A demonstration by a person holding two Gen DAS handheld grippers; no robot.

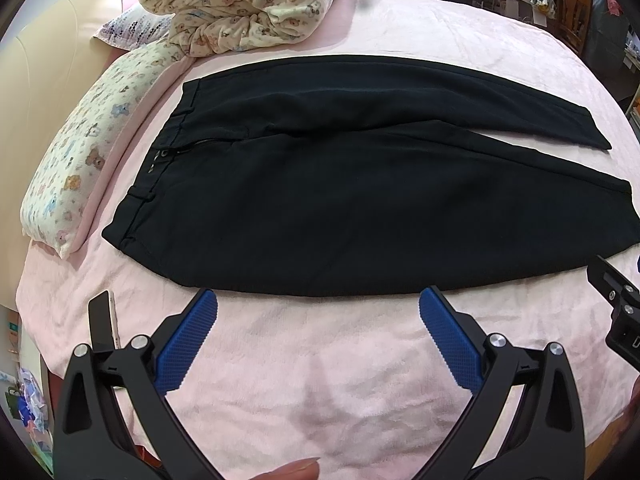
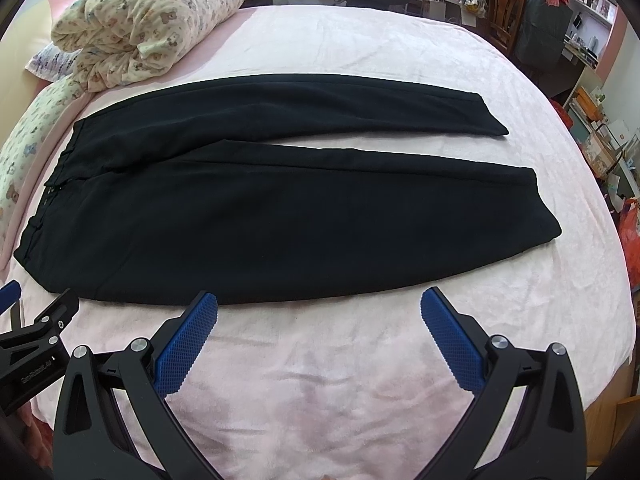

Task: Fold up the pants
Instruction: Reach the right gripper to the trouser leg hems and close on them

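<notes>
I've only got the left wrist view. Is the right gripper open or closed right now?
Observer: Open. The right gripper has its jaws wide apart, empty, at the near edge of the black fabric pants.
Operator: Does the near leg's cuff hang off the edge?
Observer: No, the near cuff lies flat with pink fleece blanket past it.
Operator: Anything beyond that side?
Observer: An orange bag past the blanket's edge.

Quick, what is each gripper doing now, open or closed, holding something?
Left gripper: open, holding nothing, just short of the black fabric pants.
Right gripper: open, holding nothing.
</notes>
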